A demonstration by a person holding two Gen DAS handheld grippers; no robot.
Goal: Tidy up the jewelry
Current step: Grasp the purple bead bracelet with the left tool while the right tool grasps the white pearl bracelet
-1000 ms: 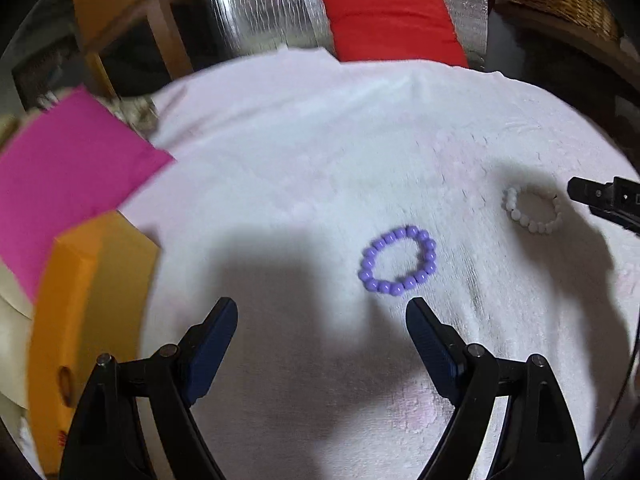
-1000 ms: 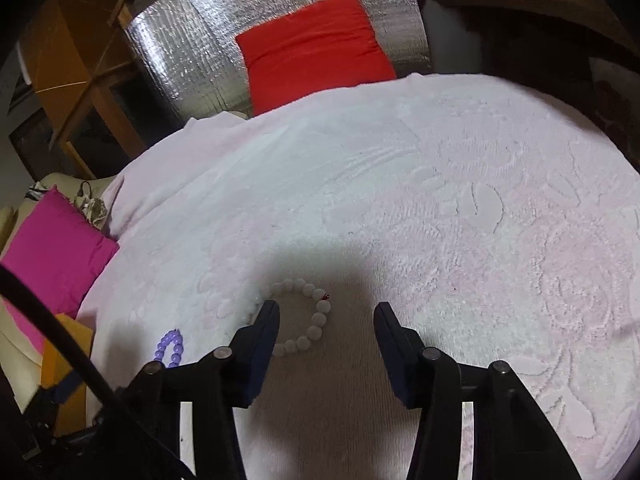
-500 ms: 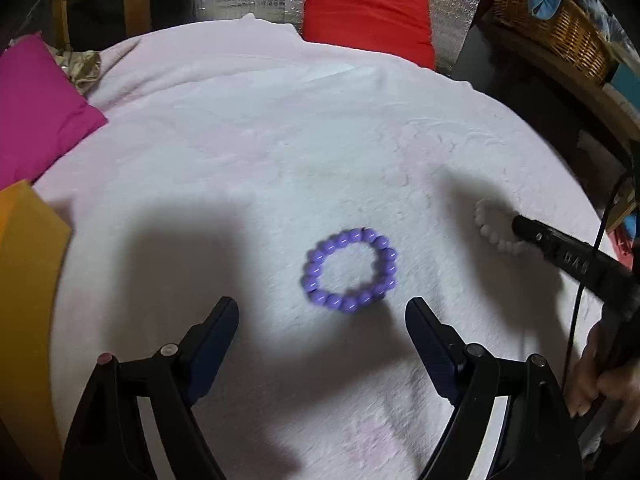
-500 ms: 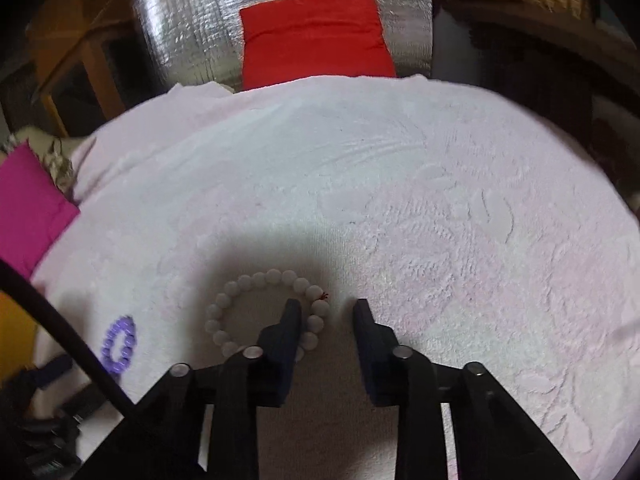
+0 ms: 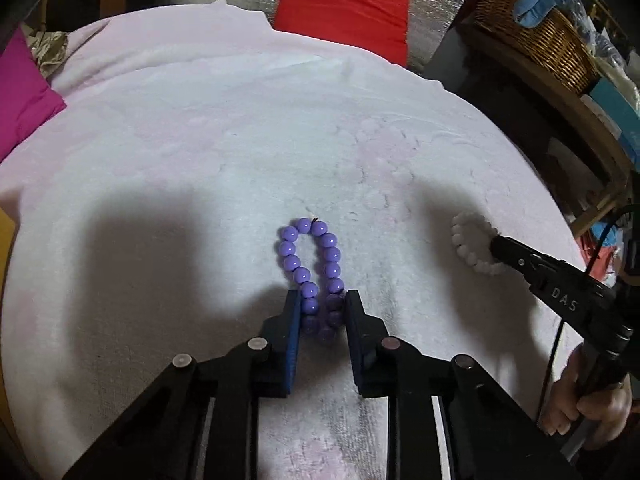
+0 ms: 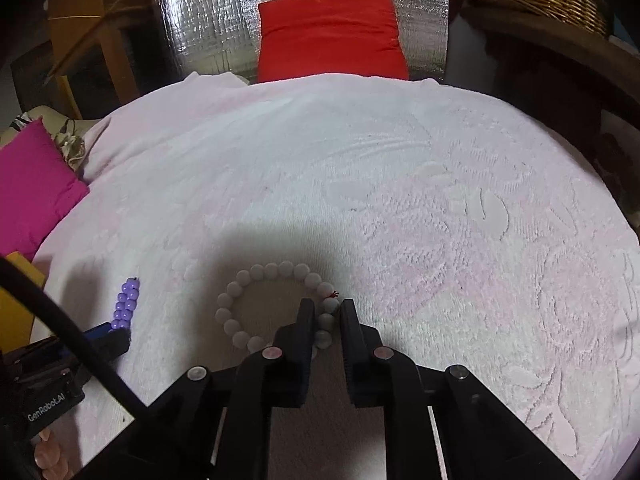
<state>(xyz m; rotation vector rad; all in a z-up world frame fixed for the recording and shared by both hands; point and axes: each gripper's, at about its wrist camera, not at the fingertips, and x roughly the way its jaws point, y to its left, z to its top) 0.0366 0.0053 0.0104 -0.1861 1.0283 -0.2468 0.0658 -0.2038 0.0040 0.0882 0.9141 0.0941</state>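
Where the pale pink blanket [image 6: 400, 184] ends, a red cushion [image 6: 330, 34] fronts silver foil [image 6: 200, 20]

Count: two bracelets, one purple [image 5: 311, 272] and one white [image 6: 276, 308]. Two grippers, left [image 5: 322, 314] and right [image 6: 325, 316]. Three cushions (one red [image 6: 330, 34], one magenta [image 6: 32, 184], one orange [image 6: 16, 308]). One basket [image 5: 536, 36].
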